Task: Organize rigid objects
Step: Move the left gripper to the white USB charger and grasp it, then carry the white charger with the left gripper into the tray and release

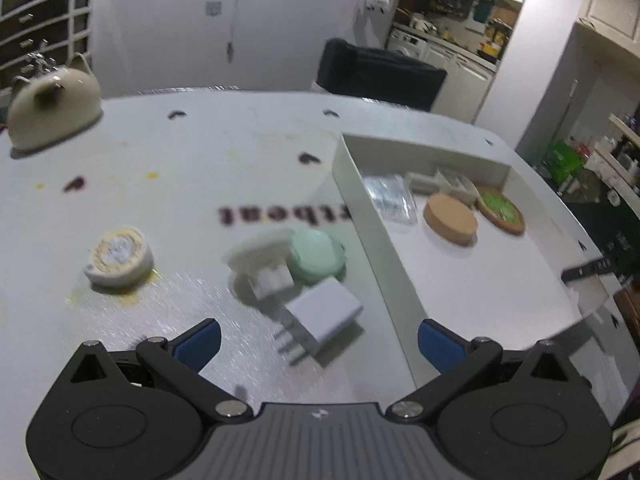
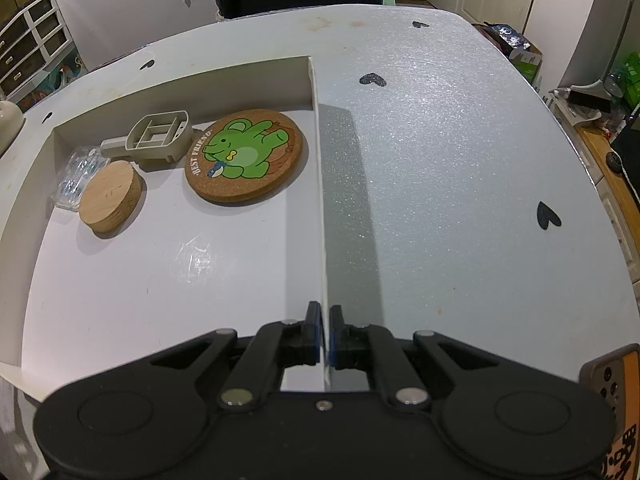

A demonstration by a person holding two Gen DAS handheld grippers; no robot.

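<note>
My left gripper is open above the table, nothing between its blue pads. Just ahead lies a white plug adapter, prongs toward me. Beyond it sit a mint green round case and a white plastic clip piece. A tape roll lies to the left. The white tray on the right holds a wooden disc, a cork coaster with a green bear, a beige plastic scoop-like part and a clear packet. My right gripper is shut on the tray's right wall.
A cream cat-shaped object stands at the table's far left. A dark chair is behind the table. The table surface right of the tray has black heart marks. Kitchen counters and shelves lie beyond.
</note>
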